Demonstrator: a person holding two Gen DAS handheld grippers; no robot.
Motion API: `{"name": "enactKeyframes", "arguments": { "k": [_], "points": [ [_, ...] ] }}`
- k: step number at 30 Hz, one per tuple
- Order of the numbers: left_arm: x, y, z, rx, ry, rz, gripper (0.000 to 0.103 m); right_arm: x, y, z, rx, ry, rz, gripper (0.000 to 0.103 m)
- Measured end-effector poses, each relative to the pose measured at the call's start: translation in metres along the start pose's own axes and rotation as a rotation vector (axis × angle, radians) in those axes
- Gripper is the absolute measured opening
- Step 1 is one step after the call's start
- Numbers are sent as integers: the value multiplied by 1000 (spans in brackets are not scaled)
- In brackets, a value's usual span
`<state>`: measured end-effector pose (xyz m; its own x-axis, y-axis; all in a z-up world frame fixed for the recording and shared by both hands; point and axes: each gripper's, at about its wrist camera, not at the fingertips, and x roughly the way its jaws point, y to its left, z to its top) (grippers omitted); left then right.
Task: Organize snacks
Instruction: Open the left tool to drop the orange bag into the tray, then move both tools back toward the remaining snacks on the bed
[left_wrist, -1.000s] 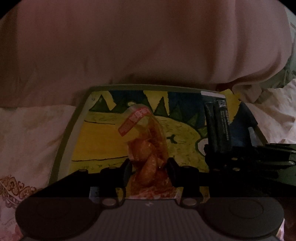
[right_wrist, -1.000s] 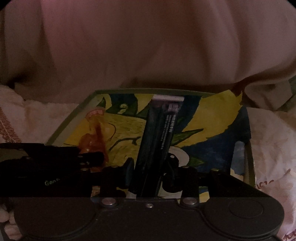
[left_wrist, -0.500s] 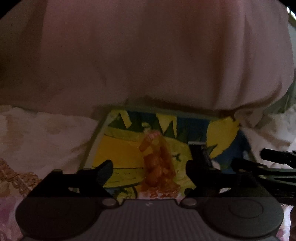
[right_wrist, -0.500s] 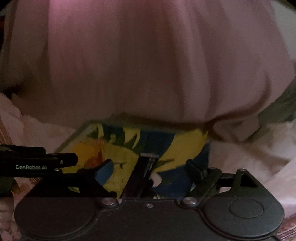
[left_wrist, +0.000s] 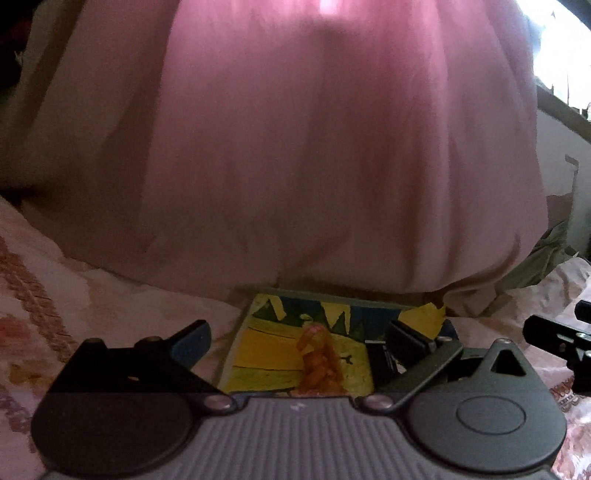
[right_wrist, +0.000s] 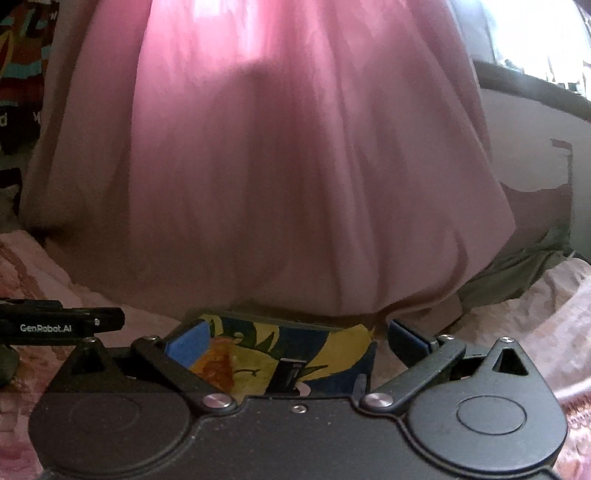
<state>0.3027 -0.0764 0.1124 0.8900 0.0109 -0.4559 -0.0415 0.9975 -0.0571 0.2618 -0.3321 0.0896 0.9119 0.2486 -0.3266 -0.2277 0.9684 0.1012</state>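
Along the bottom of the left wrist view, the left gripper (left_wrist: 297, 338) is seen with its jaws opening, spread wide, and nothing is pinched between them. Just beyond, in the lower centre, the orange snack packet (left_wrist: 319, 363) is seen lying on the tray (left_wrist: 258, 354), clear of both pads. At the tray's right side the dark snack bar (left_wrist: 380, 360) is partly hidden behind the right finger (left_wrist: 406, 341).

In the right wrist view, the right gripper (right_wrist: 295, 339) is likewise shown with jaws opening, fingers wide apart and gripping nothing. The dark snack bar lies low in the centre of the frame on the tray's painted floor, free of the blue pads (right_wrist: 188, 343).

The tray's far rim is met directly by a large pink cloth (left_wrist: 314, 166), which fills the upper frame and overhangs that edge, so no room is left behind it. Patterned bedding (left_wrist: 66, 314) borders the tray at lower left and right, where open space is seen. A bright window (right_wrist: 535, 40) is seen at upper right.
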Motion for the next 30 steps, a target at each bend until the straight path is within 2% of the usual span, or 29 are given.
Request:
{"name": "enactKeyframes", "arguments": {
  "k": [9,16,22,30],
  "points": [
    [-67,4,-18,11,-31,29,103,-57,7,-22,41,0,-28,102],
    [-105,16,-46,15,-26,53,103,-93,12,-49,87,30,-53,102],
    [-124,27,-77,-11,13,69,103,-111,21,-78,94,66,-72,102],
    [-128,42,-113,-18,80,109,103,-118,29,-110,128,103,-90,102]
  ]
}}
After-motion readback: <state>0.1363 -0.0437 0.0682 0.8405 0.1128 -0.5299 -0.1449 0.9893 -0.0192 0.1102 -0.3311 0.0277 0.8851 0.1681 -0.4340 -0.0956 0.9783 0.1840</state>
